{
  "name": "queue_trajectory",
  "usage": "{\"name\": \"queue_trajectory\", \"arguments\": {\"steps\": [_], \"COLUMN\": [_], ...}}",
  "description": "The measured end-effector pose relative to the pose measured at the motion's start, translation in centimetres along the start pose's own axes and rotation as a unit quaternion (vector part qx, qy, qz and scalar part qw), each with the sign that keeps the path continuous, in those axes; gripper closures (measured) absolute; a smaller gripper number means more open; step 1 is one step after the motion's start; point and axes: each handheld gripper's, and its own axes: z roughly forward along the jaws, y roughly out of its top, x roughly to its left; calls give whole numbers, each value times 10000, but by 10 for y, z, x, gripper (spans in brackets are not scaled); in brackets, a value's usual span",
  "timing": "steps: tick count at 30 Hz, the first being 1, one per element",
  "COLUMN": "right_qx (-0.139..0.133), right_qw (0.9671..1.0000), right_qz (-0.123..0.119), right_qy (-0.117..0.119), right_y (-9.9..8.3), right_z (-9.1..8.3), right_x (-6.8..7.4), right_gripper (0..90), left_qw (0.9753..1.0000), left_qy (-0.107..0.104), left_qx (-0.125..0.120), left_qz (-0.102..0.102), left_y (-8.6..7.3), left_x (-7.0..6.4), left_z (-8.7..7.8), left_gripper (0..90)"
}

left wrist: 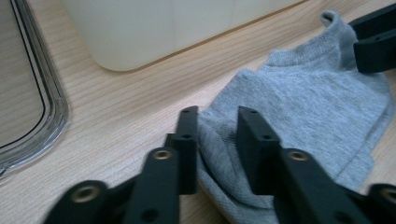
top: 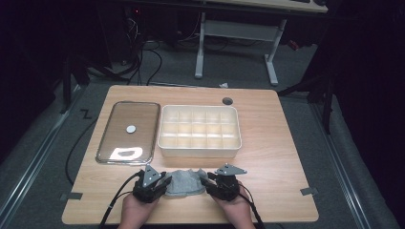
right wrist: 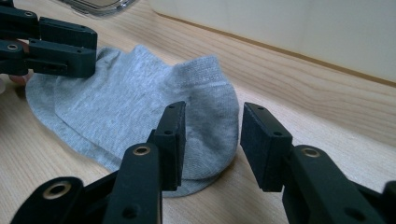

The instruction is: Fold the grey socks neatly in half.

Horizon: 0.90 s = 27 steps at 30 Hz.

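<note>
1. The grey sock [top: 184,182] lies flat on the desk [top: 277,157] at its near edge, between my two grippers and just near of the white divided box [top: 199,131].
2. My left gripper [top: 162,183] sits at the sock's left end. In the left gripper view its fingers [left wrist: 254,140] stand parted with a fold of the sock's edge [left wrist: 224,154] lying between them; they are open, not pinched on the cloth.
3. My right gripper [top: 208,182] sits at the sock's right end. In the right gripper view its fingers [right wrist: 172,140] are spread apart, one finger over the sock's rounded end [right wrist: 205,121], the other over bare wood.
4. The high view alone shows the box's compartments and, left of it, the clear lid [top: 129,131] lying flat with a small round disc [top: 131,128] on it.
5. The gripper views alone show the sock is doubled, one layer on another.
</note>
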Motion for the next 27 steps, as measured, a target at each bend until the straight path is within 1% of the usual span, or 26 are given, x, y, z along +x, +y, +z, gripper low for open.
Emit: {"name": "queue_trajectory", "arguments": {"steps": [1,3,4,5,6,9,10,11,12,14,15,16,17,18,19,20,21,22,23,24,25,26,27], "right_qx": [0,112,160,160,170,229,234,232,218,207,202,208,208,200,200,209,209,219,219,254,254,176,68], "right_qw": [10000,9999,9999,9999,9998,9991,9990,9990,9991,9990,9990,9990,9990,9990,9990,9991,9991,9991,9991,9993,9993,9994,9995], "right_qz": [0,17,-36,-36,-118,-336,-361,-362,-359,-382,-396,-393,-393,-384,-384,-352,-352,-347,-347,-272,-272,-271,-284], "right_qy": [0,26,47,47,19,-98,-117,-99,-95,-102,-102,-108,-108,-110,-110,-103,-103,-85,-85,-95,-95,-94,-142], "right_y": [0,-1,-3,-3,-2,-3,-3,-4,-4,-4,-4,-4,-4,-5,-5,-5,-5,-4,-4,-4,-4,-4,-4], "right_z": [0,3,5,5,5,5,5,5,5,5,5,5,5,5,5,5,5,5,5,2,2,-1,-5], "right_x": [0,0,2,2,3,9,10,11,11,11,11,11,11,11,11,11,11,11,11,10,10,10,10], "right_gripper": [612,601,599,599,611,679,689,722,731,738,742,745,745,746,746,745,745,723,723,678,678,687,754], "left_qw": [10000,9999,9999,9999,9998,9993,9990,9988,9986,9987,9989,9989,9990,9992,9995,9998,9998,9998,9998,9998,9997,9997,9997], "left_qy": [19,74,97,111,124,160,149,112,11,-191,-320,-320,-285,-182,-124,-111,-111,-105,-90,-89,-99,-103,-101], "left_qx": [12,31,34,21,-14,-287,-372,-426,-477,-418,-290,-290,-225,-158,-105,-73,-73,-37,-4,22,51,59,68], "left_qz": [7,65,97,106,140,197,201,212,232,203,208,208,251,313,288,169,169,156,187,189,207,212,224], "left_y": [0,0,0,0,0,4,6,7,8,5,3,3,0,-2,-4,-5,-5,-5,-6,-6,-6,-6,-7], "left_x": [0,-1,-1,-1,-2,-4,-5,-5,-7,-8,-9,-9,-9,-9,-6,0,0,1,1,1,0,-1,-1], "left_z": [0,0,0,0,-1,-11,-15,-19,-27,-32,-33,-33,-34,-33,-32,-29,-29,-26,-24,-22,-21,-20,-20], "left_gripper": [724,814,860,860,867,875,875,875,875,875,875,875,875,875,875,874,874,873,873,873,873,873,872]}}
